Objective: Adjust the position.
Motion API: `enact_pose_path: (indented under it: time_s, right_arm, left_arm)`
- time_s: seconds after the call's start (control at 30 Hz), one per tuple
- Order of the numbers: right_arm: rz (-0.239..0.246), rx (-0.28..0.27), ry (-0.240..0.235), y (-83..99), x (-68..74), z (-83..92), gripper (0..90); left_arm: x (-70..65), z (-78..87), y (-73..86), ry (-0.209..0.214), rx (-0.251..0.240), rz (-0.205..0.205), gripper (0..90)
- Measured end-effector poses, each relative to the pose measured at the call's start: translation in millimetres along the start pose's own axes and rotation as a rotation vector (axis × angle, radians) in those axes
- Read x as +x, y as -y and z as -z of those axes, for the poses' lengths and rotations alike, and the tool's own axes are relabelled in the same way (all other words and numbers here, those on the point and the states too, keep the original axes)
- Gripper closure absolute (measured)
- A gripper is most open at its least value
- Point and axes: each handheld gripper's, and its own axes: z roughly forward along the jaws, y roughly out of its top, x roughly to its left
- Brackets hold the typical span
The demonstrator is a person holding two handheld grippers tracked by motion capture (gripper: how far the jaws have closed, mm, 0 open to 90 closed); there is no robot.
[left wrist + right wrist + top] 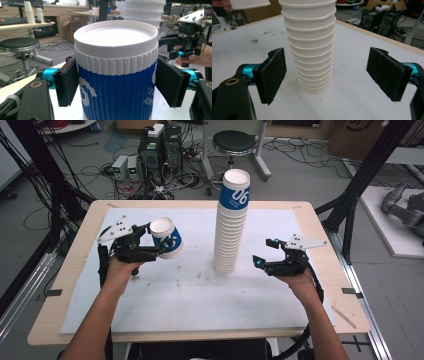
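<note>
holding one cup clear of the stack

gripping a single paper cup, my left gripper has its fingers pressed against both sides of the ribbed wall. the cup is upside down, its flat white base facing up, so i cannot see inside it. it is blue below a white ribbed band, with white printing on the blue, and it hangs above the white sheet at the left of the bench, well apart from the stack of cups.

that stack stands upright on the sheet near the middle of the bench, also mouth down, each cup nested over the one beneath. the lower cups show only their white ribbed rims; the top one shows blue with a white "06".

my right gripper hovers just right of the stack, its fingers spread wide with nothing between them; in the right gripper view the stack stands beyond the gap, untouched. the sheet around the stack base carries a few dark smudges.

beyond the bench, a round black stool and two dark computer towers sit on the floor among loose cables. between the held cup and the stack the sheet is bare.
</note>
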Motion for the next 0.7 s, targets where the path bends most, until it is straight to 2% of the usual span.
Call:
enact_pose_path:
  time_s: [0.13, 0.27, 0.33, 0.5, 0.7]
  right_arm:
    - [0.005, 0.000, -0.014, 0.8, 4.5, -3.4, 16.6]
    - [0.024, -0.017, -0.054, 0.2, 8.8, -5.6, 16.6]
    - [0.032, -0.018, -0.074, 0.0, 11.8, -6.1, 16.6]
    - [0.063, -0.020, -0.108, -1.7, 25.9, -10.1, 16.5]
    - [0.086, -0.024, -0.190, -6.6, 43.1, -19.1, 16.5]
  left_arm:
    - [-6.1, -5.4, 5.0, 0.016, 0.021, -0.005, 26.0]
    - [-14.7, -11.6, 9.8, 0.045, 0.048, -0.008, 26.0]
    - [-19.2, -13.9, 12.0, 0.062, 0.043, -0.001, 26.0]
    - [-30.9, -20.4, 12.1, 0.091, 0.063, -0.014, 26.0]
    - [-47.0, -29.6, 15.4, 0.129, 0.099, -0.033, 26.0]
